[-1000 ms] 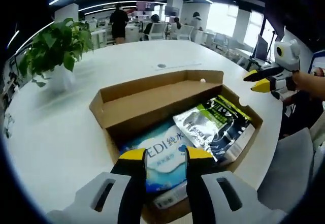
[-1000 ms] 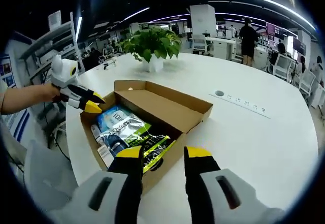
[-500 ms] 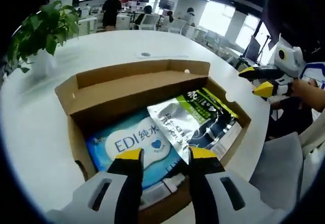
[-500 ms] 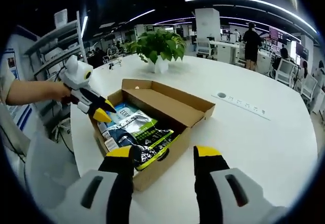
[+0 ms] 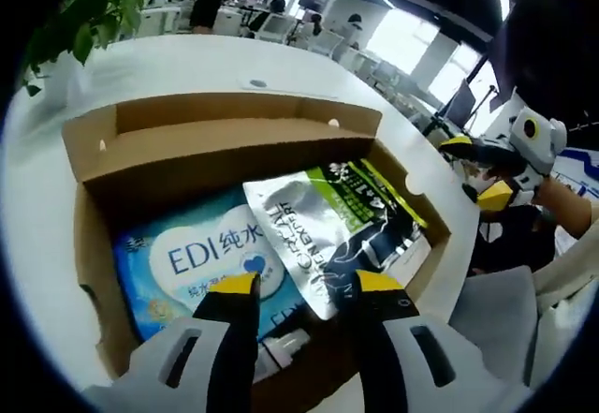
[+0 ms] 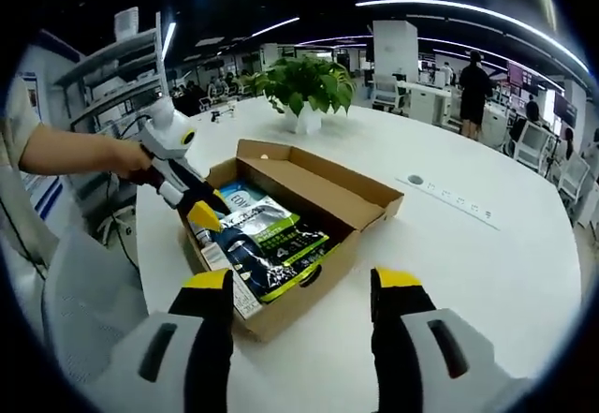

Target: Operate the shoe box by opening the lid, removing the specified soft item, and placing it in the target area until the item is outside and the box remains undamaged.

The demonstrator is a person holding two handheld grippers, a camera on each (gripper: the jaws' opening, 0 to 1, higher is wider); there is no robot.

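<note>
An open cardboard shoe box (image 5: 92, 235) lies on the white table with its lid (image 5: 215, 118) folded back. Inside lie a blue "EDI" wipes pack (image 5: 201, 256) and a silver-and-green soft pouch (image 5: 323, 230) that overlaps it. My left gripper (image 5: 309, 285) hangs open just over the box's near end, its yellow tips above the two packs. In the right gripper view the box (image 6: 314, 282), the pouch (image 6: 281, 244) and the left gripper (image 6: 198, 209), held by a hand, are seen. My right gripper (image 6: 301, 279) stands wide open short of the box; it also appears as the right gripper (image 5: 482, 169) beyond the table edge.
A potted plant (image 6: 304, 81) stands on the table (image 6: 487, 272) behind the box. A socket strip (image 6: 454, 202) is set into the tabletop. A grey chair (image 5: 510, 310) sits at the table edge. People stand among desks far behind.
My left gripper has dropped closer over the box, so the packs look larger. My right gripper's jaws have spread wider.
</note>
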